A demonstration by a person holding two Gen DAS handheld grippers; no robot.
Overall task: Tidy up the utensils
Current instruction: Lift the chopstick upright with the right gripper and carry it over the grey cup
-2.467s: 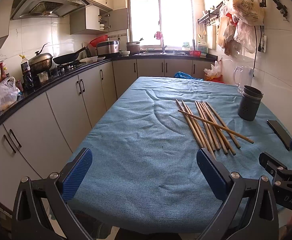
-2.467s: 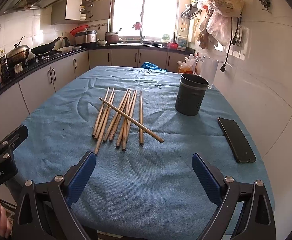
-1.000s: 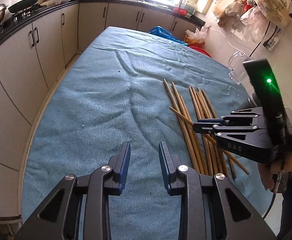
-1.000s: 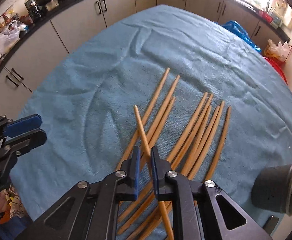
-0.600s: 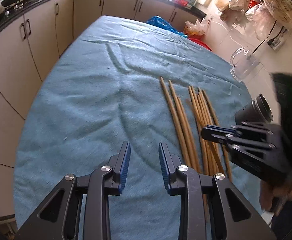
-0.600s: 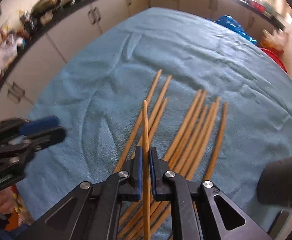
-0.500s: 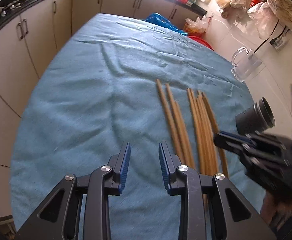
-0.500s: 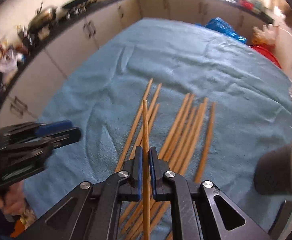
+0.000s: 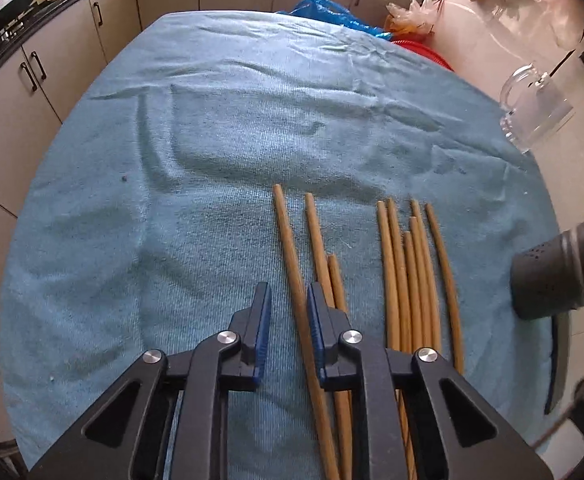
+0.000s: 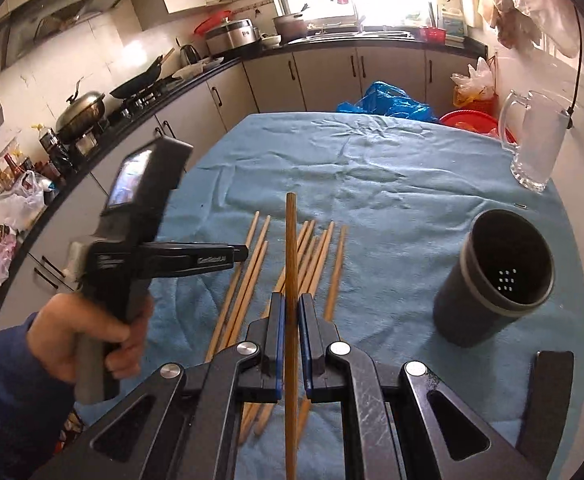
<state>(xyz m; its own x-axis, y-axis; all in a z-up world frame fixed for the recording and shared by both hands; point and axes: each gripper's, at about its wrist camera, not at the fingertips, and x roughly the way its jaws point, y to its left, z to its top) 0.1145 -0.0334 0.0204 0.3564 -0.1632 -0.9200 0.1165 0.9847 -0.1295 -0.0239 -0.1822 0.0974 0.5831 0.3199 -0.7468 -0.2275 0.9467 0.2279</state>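
Note:
Several wooden chopsticks lie side by side on the blue towel; they also show in the right wrist view. My right gripper is shut on one chopstick, held lifted above the rest, pointing forward. A dark grey perforated utensil holder stands upright to its right; it also shows in the left wrist view. My left gripper is narrowly open, its jaws on either side of the leftmost chopstick on the towel, not clamped on it.
A glass mug stands at the far right of the table. A black phone lies near the front right edge. Kitchen cabinets and a counter with pots run along the left and back.
My right gripper has lifted its chopstick and tilted up, toward the holder's side. My left gripper has moved right and down over the leftmost chopstick.

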